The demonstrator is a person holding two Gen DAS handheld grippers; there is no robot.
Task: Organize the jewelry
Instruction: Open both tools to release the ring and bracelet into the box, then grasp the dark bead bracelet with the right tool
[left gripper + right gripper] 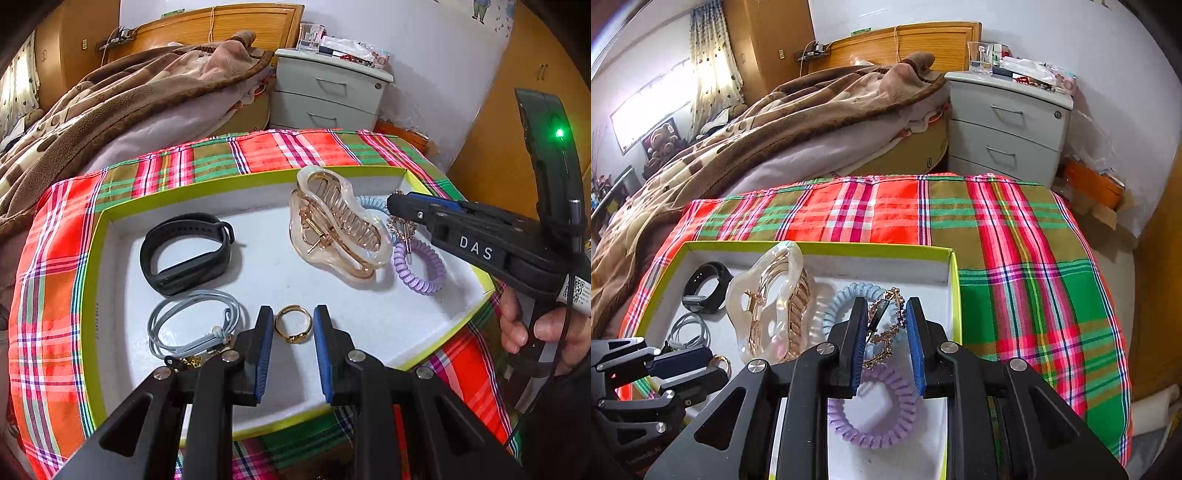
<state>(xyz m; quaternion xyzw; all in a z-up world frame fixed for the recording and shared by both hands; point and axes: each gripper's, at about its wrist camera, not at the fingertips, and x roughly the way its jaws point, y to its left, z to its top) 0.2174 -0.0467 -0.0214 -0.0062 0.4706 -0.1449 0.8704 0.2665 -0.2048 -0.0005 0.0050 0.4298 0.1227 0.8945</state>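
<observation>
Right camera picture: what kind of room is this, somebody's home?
Most likely a bedroom in a home. A bed with a rumpled brown blanket stands under a wooden headboard, a grey two-drawer nightstand sits beside it, and curtains hang at the window.

left hand-held gripper: black, blue pads, silver screws | right hand-held gripper: "DAS", green light

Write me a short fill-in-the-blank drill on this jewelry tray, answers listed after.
1. The gold ring lies between the pads of the ___ gripper.
2. The black smart band lies inside the ___-rimmed tray.
3. The right gripper straddles a gold ___ lying on the spiral hair ties.

Answers: left; green; bracelet
</observation>
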